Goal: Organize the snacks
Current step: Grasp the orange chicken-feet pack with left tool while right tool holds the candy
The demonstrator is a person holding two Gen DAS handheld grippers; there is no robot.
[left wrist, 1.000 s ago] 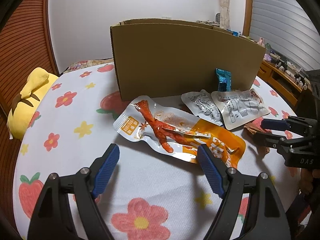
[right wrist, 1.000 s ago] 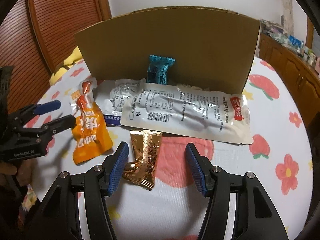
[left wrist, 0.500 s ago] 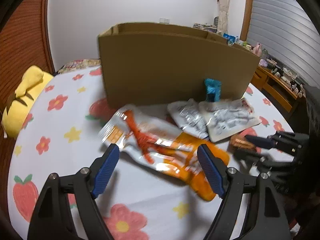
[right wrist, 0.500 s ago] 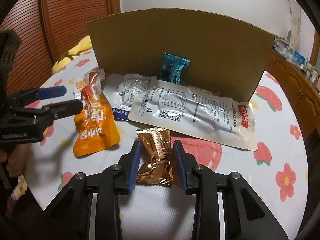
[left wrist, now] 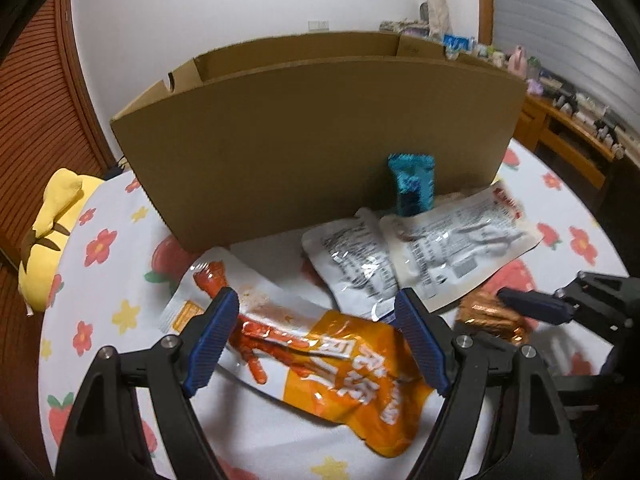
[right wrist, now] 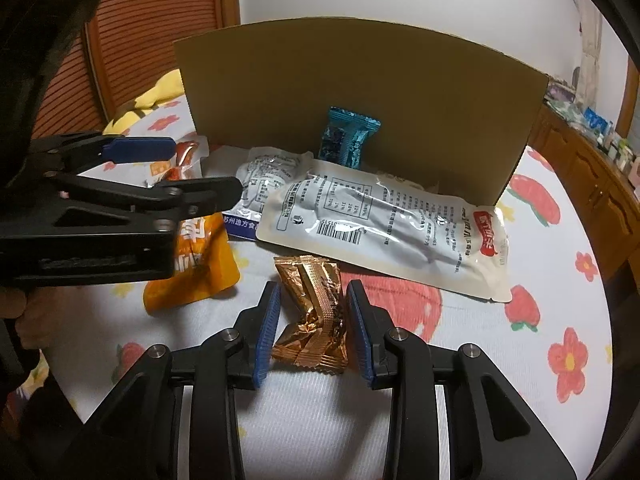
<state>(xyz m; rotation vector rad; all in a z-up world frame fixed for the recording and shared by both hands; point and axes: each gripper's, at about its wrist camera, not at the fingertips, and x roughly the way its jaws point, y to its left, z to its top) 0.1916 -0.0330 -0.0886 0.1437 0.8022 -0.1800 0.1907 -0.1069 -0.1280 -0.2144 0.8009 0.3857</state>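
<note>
Floral bedsheet (right wrist: 520, 380), right gripper (right wrist: 313, 322) jaws just closed pinching gold wrapper (right wrist: 314, 312), left gripper (left wrist: 320, 340) jaws wide, empty

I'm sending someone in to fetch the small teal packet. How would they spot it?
Find the big cardboard box on the flowered cloth. The teal packet stands upright against its front wall, behind the flat white pouches. It is the only blue-green wrapper and the only one standing.

Dim indoor light, fisheye warp, slight blur
</note>
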